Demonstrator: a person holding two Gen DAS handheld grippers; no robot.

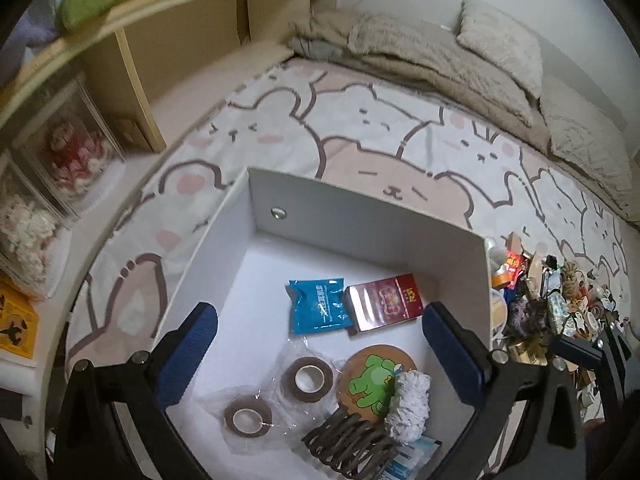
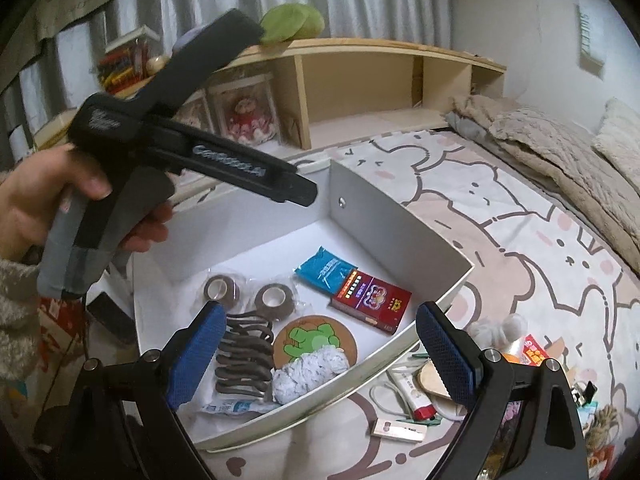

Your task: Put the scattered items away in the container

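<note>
Both of your grippers are empty with jaws wide apart: the left gripper (image 1: 320, 352) hangs over the white container (image 1: 482, 280) on the bed, the right gripper (image 2: 320, 364) over its near rim. The scattered items (image 1: 560, 304) lie heaped on the bedsheet (image 2: 520, 240) just beside the container. Pick one loose piece at the pile's edge, such as the white stick (image 2: 398, 430), and close squarely on it.

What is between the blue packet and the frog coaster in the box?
Bare white box floor. Both wrist views show a clear gap between the blue packet and the frog coaster; the red box sits beside it.
</note>
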